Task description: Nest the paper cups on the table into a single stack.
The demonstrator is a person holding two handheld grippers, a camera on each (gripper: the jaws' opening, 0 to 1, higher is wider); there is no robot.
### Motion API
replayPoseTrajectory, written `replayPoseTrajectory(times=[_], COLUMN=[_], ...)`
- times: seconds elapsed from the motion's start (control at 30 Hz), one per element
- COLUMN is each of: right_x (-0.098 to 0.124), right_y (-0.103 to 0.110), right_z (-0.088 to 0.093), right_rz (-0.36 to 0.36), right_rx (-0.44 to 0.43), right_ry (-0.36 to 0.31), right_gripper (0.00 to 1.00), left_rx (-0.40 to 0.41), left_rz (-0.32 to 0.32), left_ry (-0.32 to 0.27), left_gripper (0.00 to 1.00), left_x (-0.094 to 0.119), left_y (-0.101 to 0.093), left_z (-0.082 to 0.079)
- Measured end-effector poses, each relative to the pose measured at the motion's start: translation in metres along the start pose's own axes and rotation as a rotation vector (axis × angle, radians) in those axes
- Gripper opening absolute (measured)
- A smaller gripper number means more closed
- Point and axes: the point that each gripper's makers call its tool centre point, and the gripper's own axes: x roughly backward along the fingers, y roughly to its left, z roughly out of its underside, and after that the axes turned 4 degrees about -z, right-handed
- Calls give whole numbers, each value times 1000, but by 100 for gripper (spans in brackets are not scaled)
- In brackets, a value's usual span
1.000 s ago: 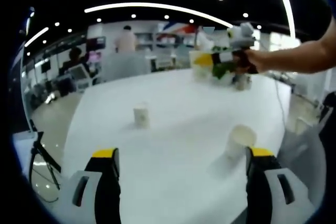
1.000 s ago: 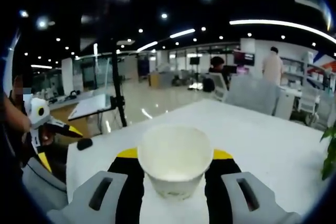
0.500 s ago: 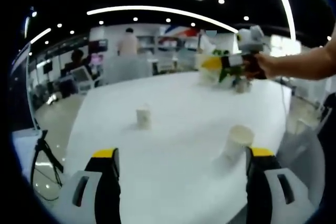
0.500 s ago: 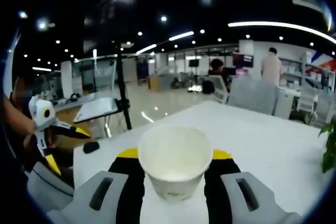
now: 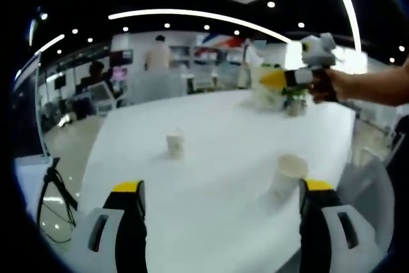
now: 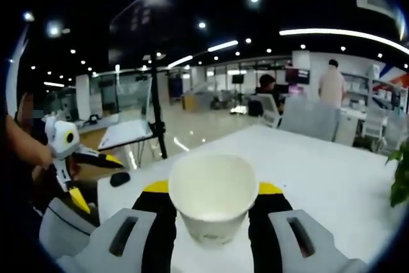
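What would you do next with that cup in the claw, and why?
Probably carry the held cup in the right claw over to the near cup standing upright on the white table and lower it in. The left claw is open, and another cup stands farther off.

No text, label, brand, number or sign can be read in either view. The paper cup clamped between the right gripper's jaws is plain white on its visible side, and in the left gripper view the two paper cups standing on the white table, the near one and the far one, show no print (both are small and soft in focus). The coloured screens and panels along the far office wall are too blurred to make out any lettering.
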Motion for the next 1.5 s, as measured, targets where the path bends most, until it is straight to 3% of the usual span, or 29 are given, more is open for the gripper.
replayPoseTrajectory(times=[0.57, 1.5], right_x=[28, 51], right_y=[28, 82], right_z=[7, 19], right_rz=[-22, -112], right_rx=[6, 34], right_ry=[-21, -43], right_gripper=[41, 41], left_rx=[-13, 9], left_rz=[5, -1], left_ry=[-4, -2], left_gripper=[99, 99], left_x=[-4, -8], left_y=[-6, -9], left_z=[-2, 2])
